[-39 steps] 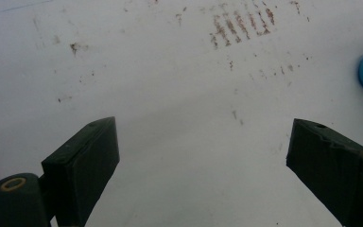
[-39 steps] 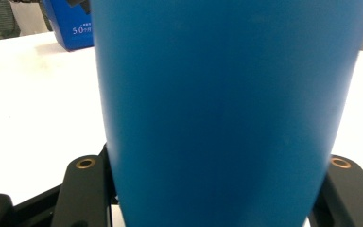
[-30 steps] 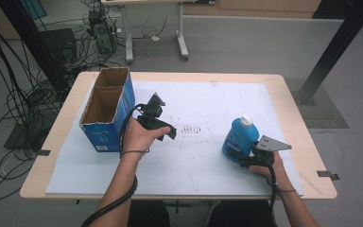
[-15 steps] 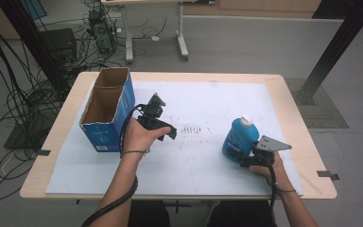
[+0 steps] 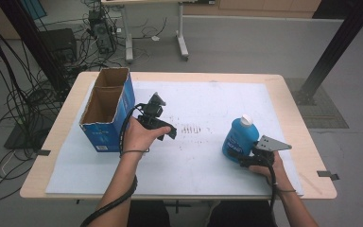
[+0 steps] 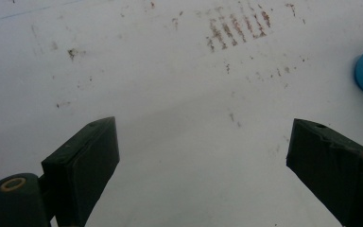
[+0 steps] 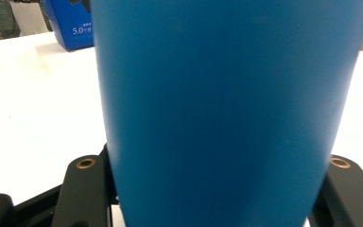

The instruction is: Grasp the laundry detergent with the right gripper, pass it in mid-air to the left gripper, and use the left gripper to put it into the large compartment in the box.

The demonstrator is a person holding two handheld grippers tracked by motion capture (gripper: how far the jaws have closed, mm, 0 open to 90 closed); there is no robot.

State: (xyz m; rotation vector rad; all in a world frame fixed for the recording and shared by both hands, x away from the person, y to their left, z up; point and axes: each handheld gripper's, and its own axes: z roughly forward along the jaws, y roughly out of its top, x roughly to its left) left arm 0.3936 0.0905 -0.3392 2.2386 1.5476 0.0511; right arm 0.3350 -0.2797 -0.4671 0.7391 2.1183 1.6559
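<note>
Blue bottle clamped at the right edge of the mat; nothing has shifted over the last second.

The blue plastic bottle with a white cap point(image 5: 240, 137) stands upright on the white mat point(image 5: 203, 165), well apart from the open blue cardboard box point(image 5: 105, 109) at the left. The right gripper point(image 5: 242, 156) grips the bottle low on its body, both jaws pressed against its sides, seen close in the right gripper view on the bottle point(image 7: 231, 109). Compared with the earlier high views, bottle, box and both hands sit exactly as before. The left gripper point(image 5: 166, 132) hovers beside the box with jaws wide apart and empty, above bare mat point(image 6: 179, 142). My reading: the grip is settled and the lift toward the box has not yet begun.
</note>
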